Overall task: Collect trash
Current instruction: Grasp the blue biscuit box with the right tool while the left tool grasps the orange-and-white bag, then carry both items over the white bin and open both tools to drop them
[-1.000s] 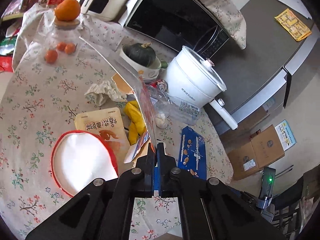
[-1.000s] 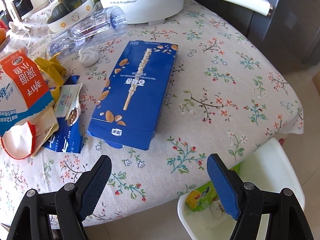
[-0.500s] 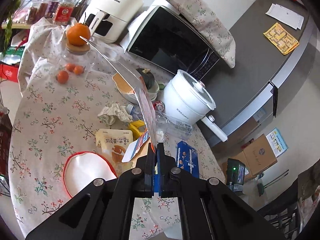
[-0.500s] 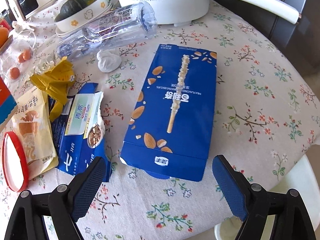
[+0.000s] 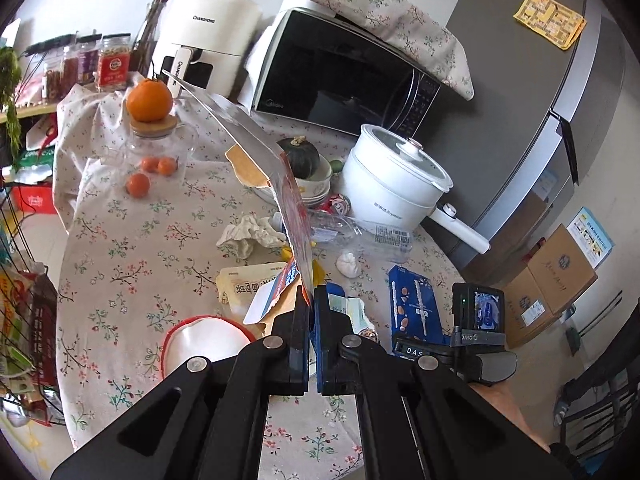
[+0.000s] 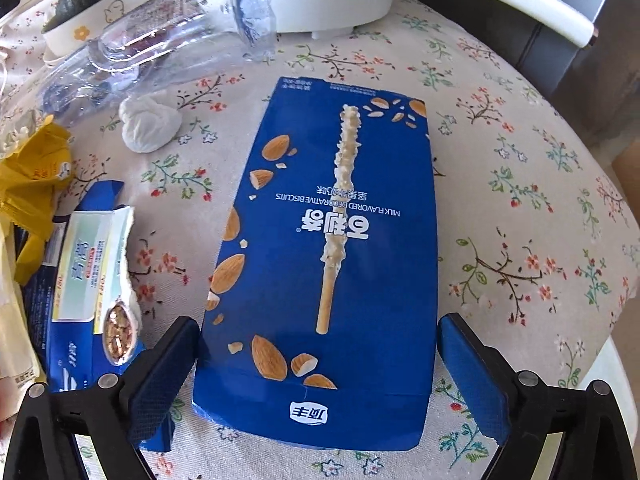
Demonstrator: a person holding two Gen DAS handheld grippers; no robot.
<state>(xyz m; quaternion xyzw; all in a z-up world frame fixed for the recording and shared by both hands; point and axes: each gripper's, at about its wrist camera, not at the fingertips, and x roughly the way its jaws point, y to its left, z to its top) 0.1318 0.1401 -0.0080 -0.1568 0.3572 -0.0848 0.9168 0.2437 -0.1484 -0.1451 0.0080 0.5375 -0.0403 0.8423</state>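
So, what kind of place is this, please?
Most likely a home kitchen or dining corner: a microwave, an air fryer and an electric cooking pot stand at the back of a table with a floral cloth, beside a grey fridge.

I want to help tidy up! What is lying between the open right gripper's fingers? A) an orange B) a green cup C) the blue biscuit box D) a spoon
C: the right gripper stands open on either side of the near end of the blue biscuit box, which lies flat on the tablecloth.
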